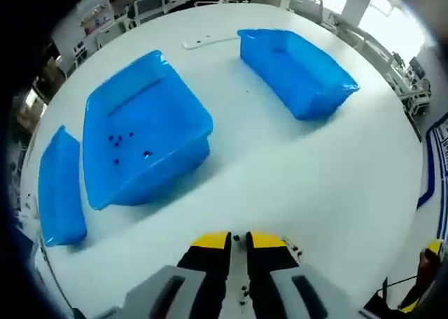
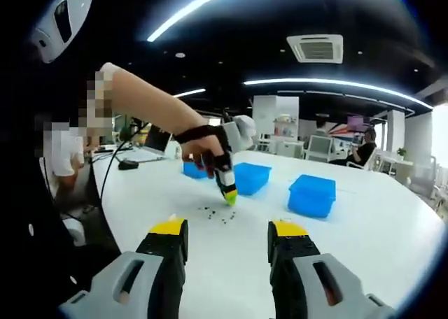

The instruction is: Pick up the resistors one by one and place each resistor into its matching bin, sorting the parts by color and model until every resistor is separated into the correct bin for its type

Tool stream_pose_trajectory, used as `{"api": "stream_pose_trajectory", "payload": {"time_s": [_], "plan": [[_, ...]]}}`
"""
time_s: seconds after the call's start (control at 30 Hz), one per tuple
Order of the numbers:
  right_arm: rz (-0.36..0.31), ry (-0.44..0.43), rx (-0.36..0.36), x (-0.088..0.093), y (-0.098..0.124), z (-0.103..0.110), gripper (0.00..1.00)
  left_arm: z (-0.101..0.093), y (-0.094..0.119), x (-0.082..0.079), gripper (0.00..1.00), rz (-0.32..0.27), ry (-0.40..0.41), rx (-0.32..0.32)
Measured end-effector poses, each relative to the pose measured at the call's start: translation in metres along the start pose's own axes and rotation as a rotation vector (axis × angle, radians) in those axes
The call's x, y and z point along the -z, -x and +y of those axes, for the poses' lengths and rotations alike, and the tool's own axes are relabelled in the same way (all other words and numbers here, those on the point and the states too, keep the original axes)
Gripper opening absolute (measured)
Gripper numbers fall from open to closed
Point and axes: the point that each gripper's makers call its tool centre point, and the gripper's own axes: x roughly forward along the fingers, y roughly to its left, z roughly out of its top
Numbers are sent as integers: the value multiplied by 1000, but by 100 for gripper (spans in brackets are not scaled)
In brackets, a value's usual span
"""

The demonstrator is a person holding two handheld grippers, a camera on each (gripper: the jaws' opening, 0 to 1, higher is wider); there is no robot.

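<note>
Left claw (image 1: 238, 245), yellow-tipped black jaws, is pointing down at the round white table (image 1: 301, 179), jaws clenched almost together with only a thin slit between; whether a part is pinched in there, cannot tell. Small dark resistors (image 1: 243, 289) are lying scattered on the table right at and under the left claw's jaws. Ahead of the left claw, the big blue plastic bin (image 1: 143, 140) is sitting on the table with a few dark resistor bits (image 1: 120, 140) on its floor. A second blue plastic bin (image 1: 294, 71) is sitting well apart from the big bin, across bare table. A third, narrow blue bin (image 1: 59, 189) is lying just beside the big bin, on its other side. A flat white strip (image 1: 210, 43) is lying on the table beyond the big bin.

In the right gripper view, the right claw (image 2: 227, 238) is hovering released, jaws wide apart, above the table, near the resistor scatter. The person's hand (image 2: 199, 147) is holding the left claw tip-down at the resistors, the bins sitting beyond it. Seated people are visible in the background office.
</note>
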Motion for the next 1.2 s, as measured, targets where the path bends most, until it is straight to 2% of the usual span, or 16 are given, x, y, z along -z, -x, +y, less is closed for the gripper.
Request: {"api": "stream_pose_trajectory", "payload": {"time_s": [0.27, 0.53, 0.67, 0.73, 0.77, 0.8, 0.87, 0.93, 1.03, 1.07, 1.1, 1.17, 1.2], "plan": [[-2, 1, -3, -1, 0, 1, 47, -1, 1, 3, 9, 7, -18, -12], [-8, 4, -1, -3, 2, 0, 47, -5, 2, 6, 6, 1, -59, 14], [-7, 6, 1, -3, 2, 0, 47, -5, 2, 7, 5, -41, -76, 49], [-11, 5, 3, -4, 2, 0, 47, -6, 2, 6, 5, -91, -90, 81], [-11, 3, 3, -4, 2, 0, 47, -7, 4, 10, 5, -94, -65, 100], [-9, 4, 3, -4, 1, 1, 47, -14, 5, 9, 5, -125, -24, 145], [-7, 2, 3, -3, 0, 1, 47, -17, 11, 9, 5, -167, -23, 185], [-4, 3, 0, -3, -1, 3, 47, -19, 28, -4, 5, -299, 5, 226], [-4, 7, -1, -4, -3, 5, 47, -26, 63, -13, 5, -493, -32, 322], [-5, 6, 0, -5, -3, 5, 47, -28, 72, -13, 5, -534, -38, 346], [-7, 5, 3, -6, -2, 5, 47, -26, 88, -13, 5, -621, 25, 389], [-6, 4, 10, -6, -2, 4, 47, -20, 106, -5, 5, -729, 27, 404], [-10, 3, 14, -7, -2, 3, 47, -14, 112, 0, 5, -778, 16, 387]]}}
